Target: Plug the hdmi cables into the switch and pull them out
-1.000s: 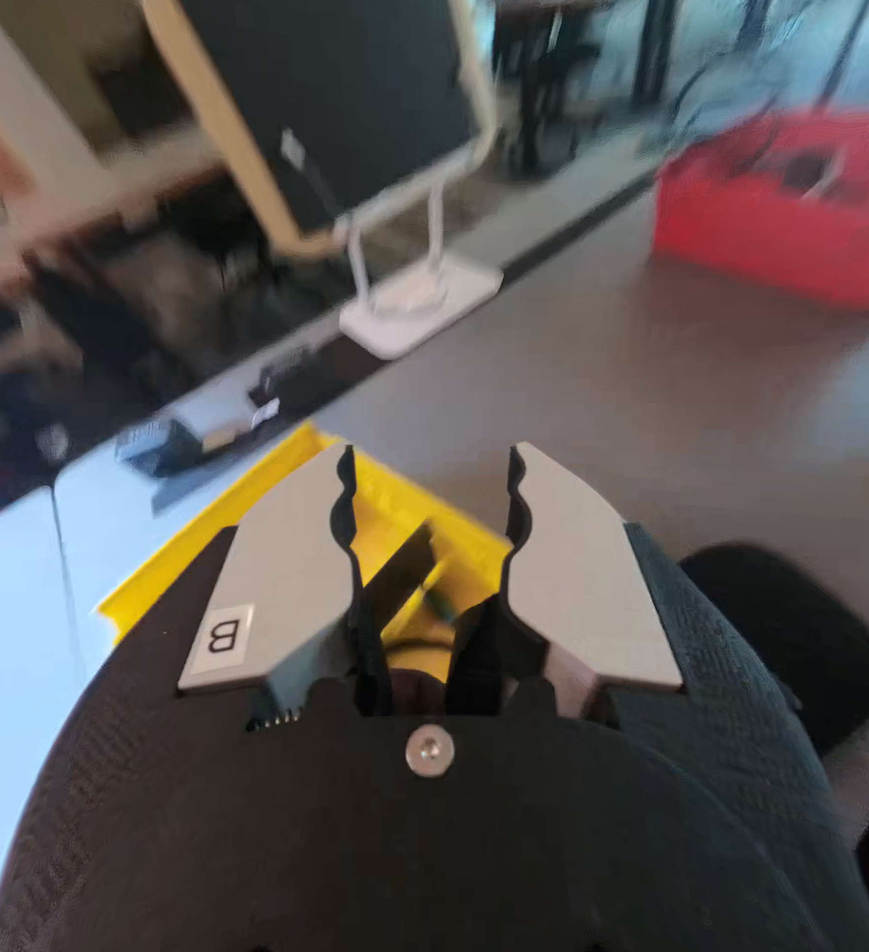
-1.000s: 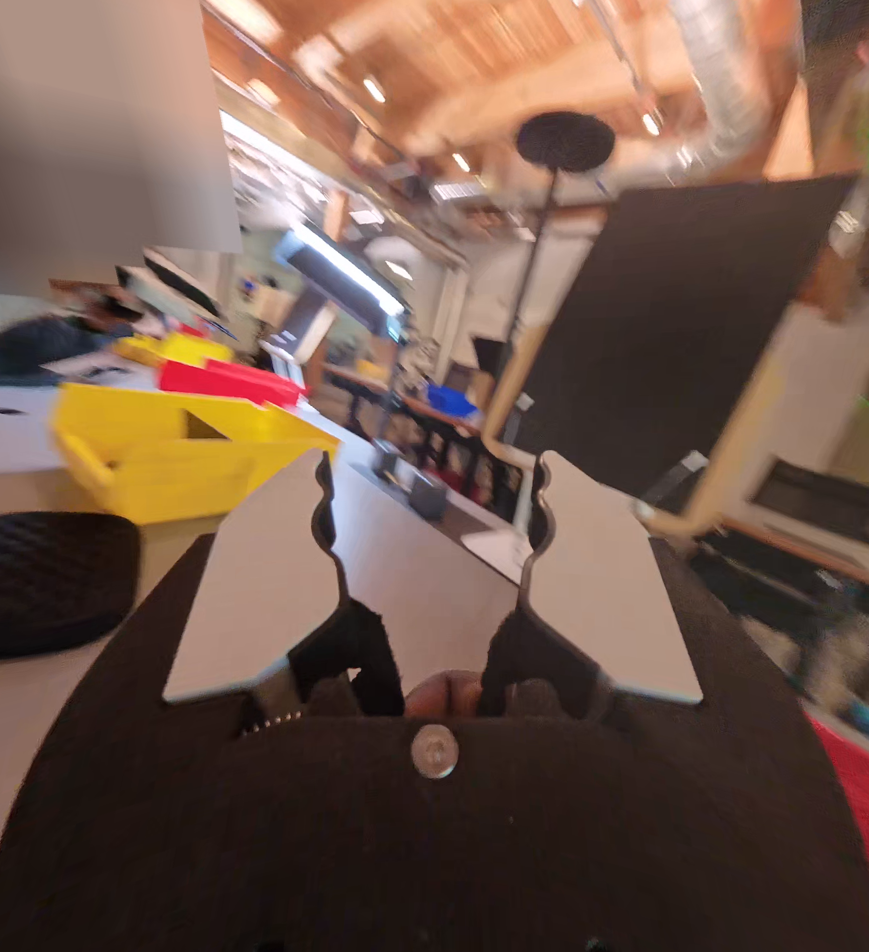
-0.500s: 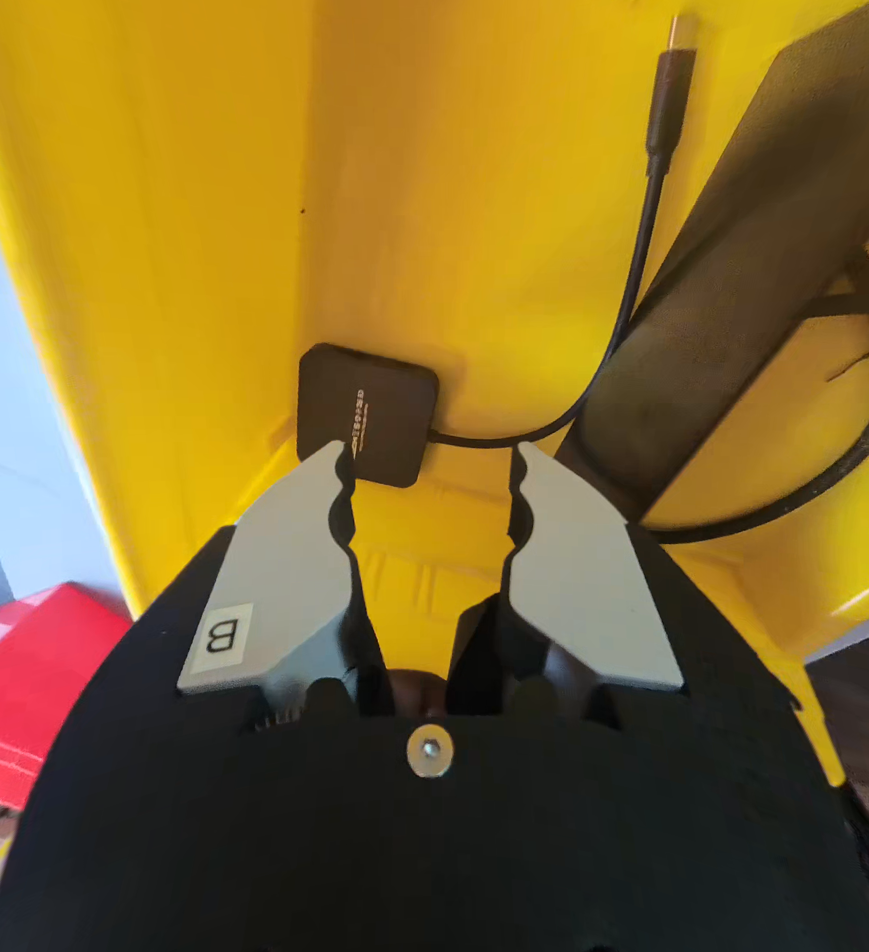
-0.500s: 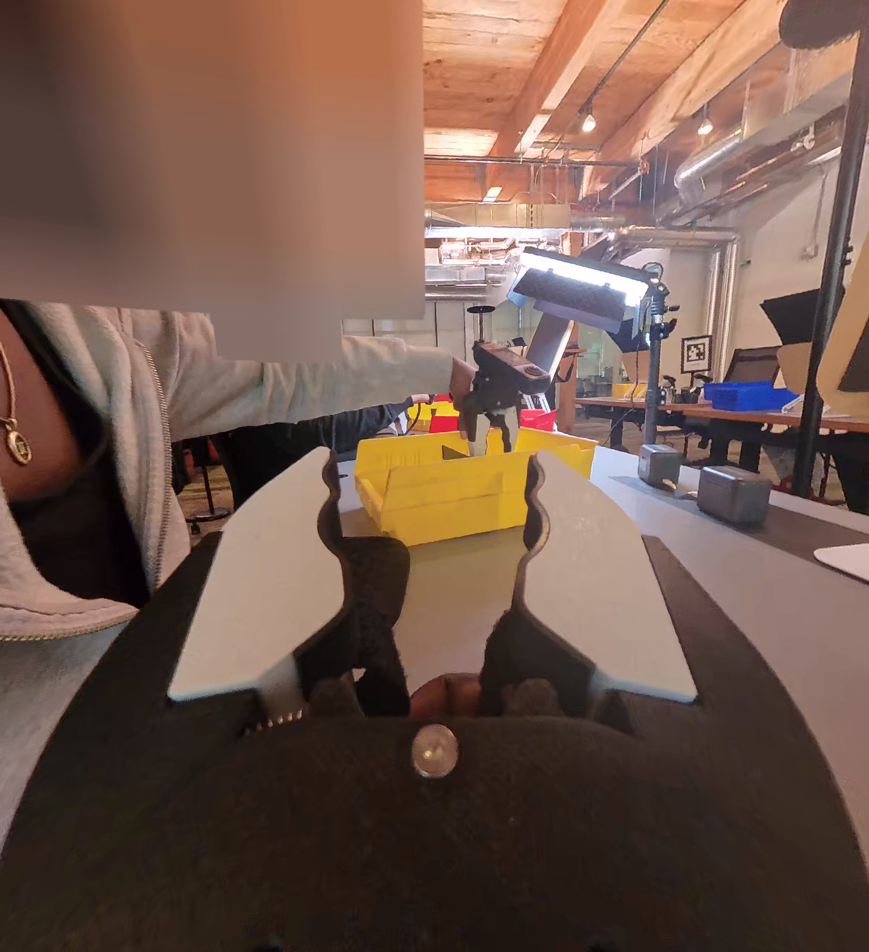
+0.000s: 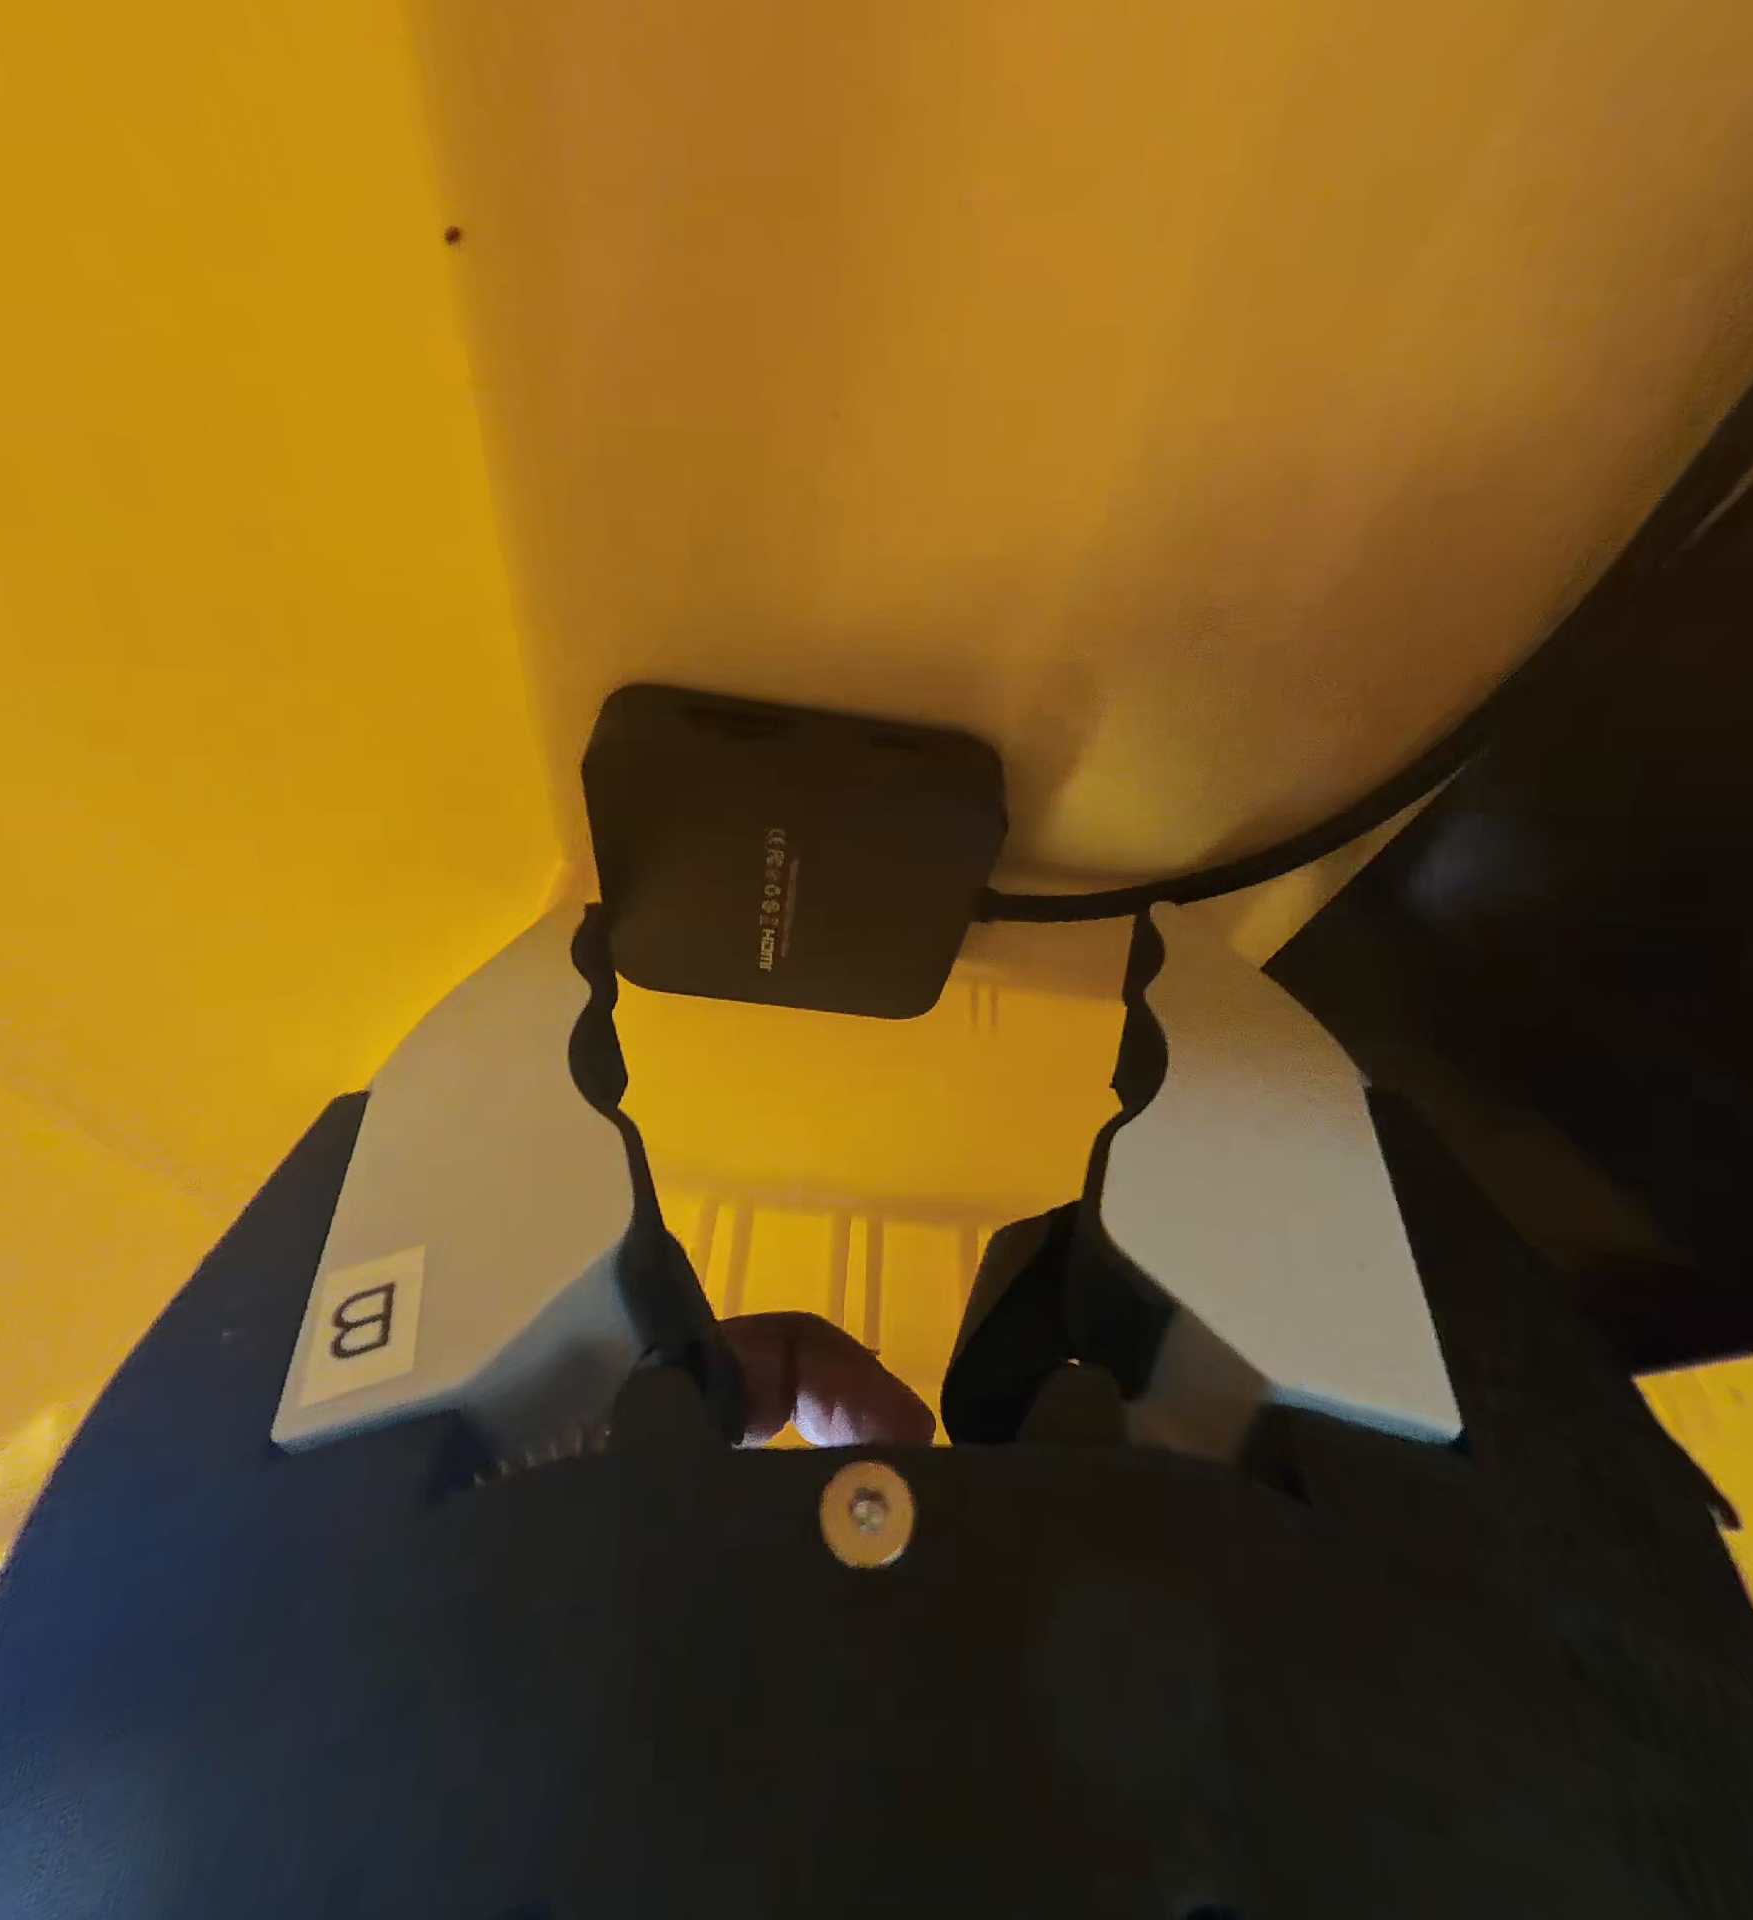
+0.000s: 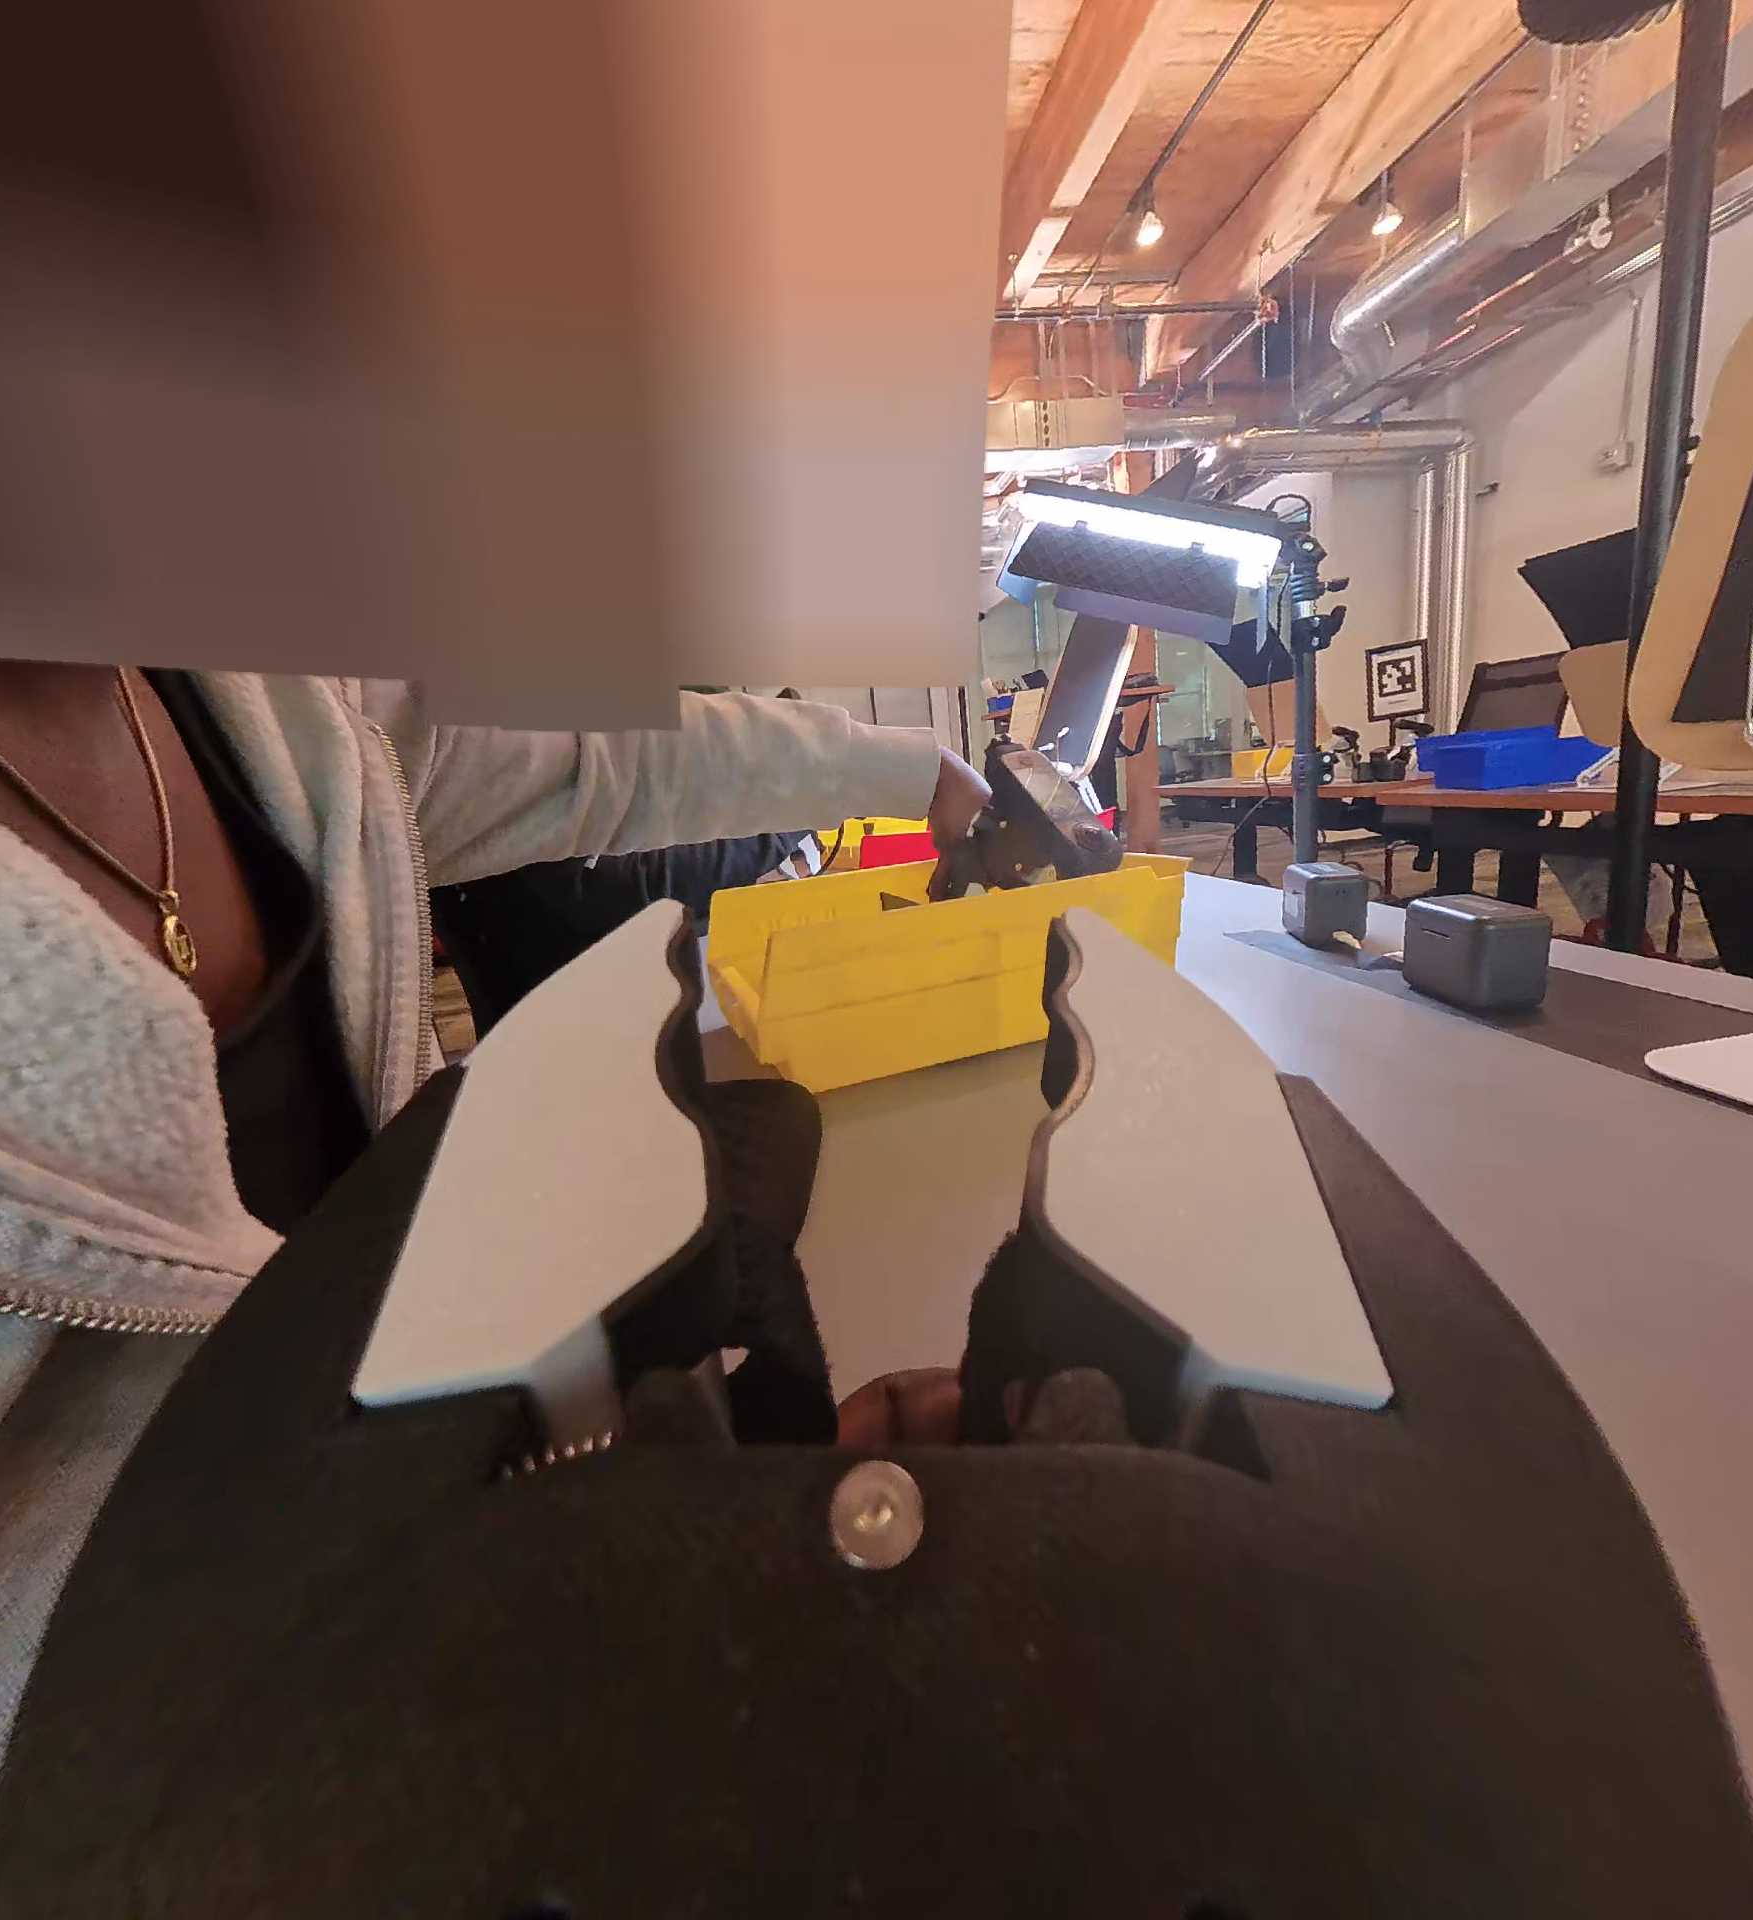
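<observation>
Smooth yellow plastic bin [image 5: 228, 623] interior: rounded-square matte black HDMI switch [image 5: 789, 862], white-lettered, framed by left gripper [image 5: 856, 925] fingers held apart; right gripper [image 6: 867, 935] likewise spread above grey worktop [image 6: 1474, 1195].

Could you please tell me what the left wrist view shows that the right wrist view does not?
Only the left wrist view shows the black switch with its attached cable inside the bin, just ahead of the open left gripper. Only the right wrist view shows the open right gripper, the grey table and the bin's outside. Both show the yellow bin.
</observation>
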The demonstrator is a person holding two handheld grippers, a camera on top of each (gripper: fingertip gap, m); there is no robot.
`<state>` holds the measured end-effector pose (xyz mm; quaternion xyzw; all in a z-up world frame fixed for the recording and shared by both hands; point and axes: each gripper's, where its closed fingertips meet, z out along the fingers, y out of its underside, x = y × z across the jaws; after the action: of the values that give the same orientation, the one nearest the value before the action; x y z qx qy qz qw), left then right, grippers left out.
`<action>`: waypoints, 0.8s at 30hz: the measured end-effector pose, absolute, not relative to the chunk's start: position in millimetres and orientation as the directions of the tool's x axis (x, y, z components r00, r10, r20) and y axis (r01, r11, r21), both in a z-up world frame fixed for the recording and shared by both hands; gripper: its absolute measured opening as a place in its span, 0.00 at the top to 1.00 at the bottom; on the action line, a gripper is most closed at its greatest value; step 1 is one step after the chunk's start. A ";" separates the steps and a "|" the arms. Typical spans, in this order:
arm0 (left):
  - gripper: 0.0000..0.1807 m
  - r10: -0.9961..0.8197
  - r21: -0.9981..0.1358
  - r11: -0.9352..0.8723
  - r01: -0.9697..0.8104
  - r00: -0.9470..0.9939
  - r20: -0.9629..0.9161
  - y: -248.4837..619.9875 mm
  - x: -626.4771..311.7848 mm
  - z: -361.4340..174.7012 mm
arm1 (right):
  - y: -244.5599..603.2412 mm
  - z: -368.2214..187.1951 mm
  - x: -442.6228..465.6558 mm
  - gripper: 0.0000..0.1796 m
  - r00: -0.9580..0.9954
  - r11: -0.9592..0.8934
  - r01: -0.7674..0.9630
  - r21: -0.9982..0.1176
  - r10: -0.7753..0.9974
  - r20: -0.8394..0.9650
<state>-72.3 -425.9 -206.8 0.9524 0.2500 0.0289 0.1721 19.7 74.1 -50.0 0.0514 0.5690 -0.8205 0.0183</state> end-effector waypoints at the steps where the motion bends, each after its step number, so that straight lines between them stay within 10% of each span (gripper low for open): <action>1: 0.48 0.484 0.326 -0.823 0.465 0.875 -0.024 -424.9 -71.9 -207.3 | 74.2 -50.3 19.5 0.65 -0.994 -0.351 0.086 -0.932 0.032 -0.104; 6: 0.60 0.491 0.208 -0.861 0.465 0.866 0.096 -394.9 -56.5 -206.0 | 71.6 -54.4 17.6 0.65 -0.994 -0.331 0.079 -0.940 0.044 -0.099; 16: 0.45 0.396 0.275 -0.882 0.382 0.918 -0.002 -404.3 -63.2 -216.7 | 68.3 -59.4 15.0 0.66 -0.993 -0.311 0.076 -0.947 0.057 -0.099; 24: 0.63 0.427 0.107 -0.875 0.472 0.857 -0.288 -399.4 -98.0 -203.0 | 65.1 -63.1 15.2 0.66 -0.994 -0.279 0.031 -0.960 0.088 -0.058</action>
<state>-98.0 -399.4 -203.0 0.9597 0.2341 -0.1286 0.0871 15.2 65.1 -63.1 0.0495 0.6003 -0.7980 -0.0177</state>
